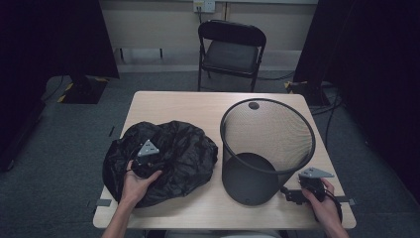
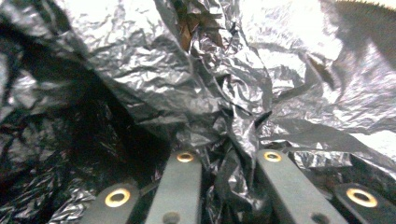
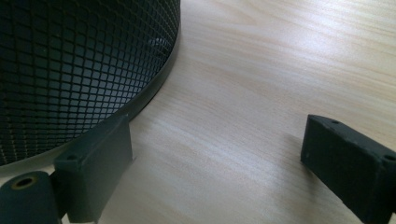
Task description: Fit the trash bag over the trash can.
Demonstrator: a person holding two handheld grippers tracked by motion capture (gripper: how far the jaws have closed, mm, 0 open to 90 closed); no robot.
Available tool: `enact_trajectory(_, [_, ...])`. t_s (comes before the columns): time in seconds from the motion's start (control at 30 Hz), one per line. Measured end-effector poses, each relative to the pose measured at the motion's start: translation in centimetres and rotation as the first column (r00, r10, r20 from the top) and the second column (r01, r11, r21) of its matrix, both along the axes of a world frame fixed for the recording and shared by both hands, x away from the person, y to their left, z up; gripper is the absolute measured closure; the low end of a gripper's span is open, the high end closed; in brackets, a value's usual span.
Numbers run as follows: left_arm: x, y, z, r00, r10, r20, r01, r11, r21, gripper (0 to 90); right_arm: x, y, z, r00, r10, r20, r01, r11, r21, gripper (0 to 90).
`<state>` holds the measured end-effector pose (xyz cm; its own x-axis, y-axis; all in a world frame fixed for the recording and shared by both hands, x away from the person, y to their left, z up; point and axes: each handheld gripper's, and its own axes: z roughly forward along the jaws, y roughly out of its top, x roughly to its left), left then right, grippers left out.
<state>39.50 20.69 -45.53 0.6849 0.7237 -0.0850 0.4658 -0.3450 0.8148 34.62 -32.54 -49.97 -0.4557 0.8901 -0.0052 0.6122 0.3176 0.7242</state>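
I am working the left gripper (image 2: pixel 229 186) into the crumpled black bin bag (image 1: pixel 168 158) heaped on the left of the tabletop (image 1: pixel 188 106); its jaws are pinching a fold of film. The right gripper (image 3: pixel 215 172), jaws spread and empty, is resting beside the base of the mesh wastebasket (image 1: pixel 267 148) at the right. Judged step: gathering the bag, probably to line the basket. Next I would need to lift it and find its opening.

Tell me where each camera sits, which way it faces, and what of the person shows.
High view: above the person's side, facing forward and down on the table; both forearms, left gripper, right gripper.
Left gripper view: on the left gripper, facing the black bag pinched between its jaws.
Right gripper view: low by the mesh bin, jaws apart.
High and right views share the bin.
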Motion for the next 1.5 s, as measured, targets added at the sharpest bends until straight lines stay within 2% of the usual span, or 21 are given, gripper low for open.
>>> enact_trajectory(0.13, [-0.5, 0.4, 1.3, 0.9991, -0.007, 0.042, 0.009, 0.9991, -0.042, 84.7, -0.1, 0.0, 0.0, 1.0, 0.004, 0.001, -0.004, 1.0, -0.001, 8.2])
enact_trajectory(0.2, [-0.8, 0.5, 2.0, 0.9981, -0.011, 0.06, 0.016, 0.997, -0.076, 84.8, -0.1, -0.1, 0.0, 1.0, 0.007, -0.001, -0.007, 1.0, -0.001, 8.4])
enact_trajectory(0.27, [-0.9, 0.6, 2.3, 0.9971, -0.014, 0.075, 0.02, 0.9967, -0.079, 84.8, -0.1, -0.1, 0.1, 0.9999, 0.007, -0.007, -0.007, 1.0, -0.001, 9.4])
enact_trajectory(0.3, [-1.2, 0.7, 2.9, 0.9953, -0.019, 0.095, 0.027, 0.9955, -0.091, 84.8, -0.1, -0.1, 0.1, 1.0, 0.006, -0.008, -0.006, 1.0, -0.003, 10.1])
enact_trajectory(0.47, [-1.7, 1.2, 3.9, 0.992, -0.015, 0.125, 0.031, 0.9912, -0.129, 84.8, -0.2, 0.0, 0.3, 0.9999, 0.006, -0.014, -0.006, 1.0, 0.002, 12.3])
enact_trajectory(0.67, [-2.2, 2.1, 5.3, 0.9862, -0.001, 0.166, 0.034, 0.98, -0.196, 84.8, -0.3, 0.1, 0.8, 0.9998, -0.005, 0.019, 0.005, 1.0, 0.01, 12.1])
enact_trajectory(0.8, [-2.9, 2.6, 6.5, 0.9768, 0.01, 0.214, 0.04, 0.9723, -0.23, 84.8, -0.4, -0.2, 1.3, 0.9971, -0.032, 0.069, 0.03, 0.999, 0.024, 12.1])
enact_trajectory(0.97, [-3.7, 3.0, 8.2, 0.9636, 0.014, 0.267, 0.066, 0.955, -0.289, 84.8, -0.6, -0.2, 1.8, 0.9926, -0.044, 0.113, 0.039, 0.998, 0.042, 12.0])
enact_trajectory(1.1, [-4.5, 3.1, 9.6, 0.9513, 0.026, 0.307, 0.084, 0.9366, -0.34, 84.7, -0.8, 0.0, 2.0, 0.9902, -0.052, 0.13, 0.048, 0.998, 0.034, 12.6])
enact_trajectory(1.2, [-5.1, 3.1, 10.6, 0.9404, 0.038, 0.338, 0.102, 0.9163, -0.387, 84.7, -0.9, -0.1, 2.3, 0.9853, -0.061, 0.16, 0.054, 0.997, 0.05, 12.8])
enact_trajectory(1.3, [-5.6, 3.0, 11.8, 0.9257, 0.052, 0.375, 0.111, 0.9094, -0.401, 84.7, -0.9, -0.1, 2.3, 0.9846, -0.067, 0.161, 0.059, 0.997, 0.056, 13.2])
enact_trajectory(1.33, [-5.8, 3.0, 12.2, 0.9222, 0.051, 0.383, 0.12, 0.9044, -0.41, 84.7, -0.9, -0.1, 2.3, 0.9849, -0.067, 0.16, 0.059, 0.997, 0.056, 13.3])
enact_trajectory(1.37, [-5.9, 3.0, 12.5, 0.9199, 0.048, 0.389, 0.13, 0.8988, -0.419, 84.7, -0.9, 0.0, 2.2, 0.9849, -0.069, 0.159, 0.061, 0.997, 0.057, 13.4])
enact_trajectory(1.47, [-6.3, 2.8, 13.4, 0.911, 0.045, 0.41, 0.145, 0.8959, -0.42, 84.7, -0.8, 0.0, 2.1, 0.9856, -0.07, 0.154, 0.063, 0.997, 0.048, 14.5])
enact_trajectory(1.5, [-6.4, 2.7, 13.7, 0.9085, 0.044, 0.416, 0.151, 0.8927, -0.425, 84.7, -0.8, 0.1, 2.1, 0.9859, -0.071, 0.152, 0.064, 0.997, 0.05, 15.1])
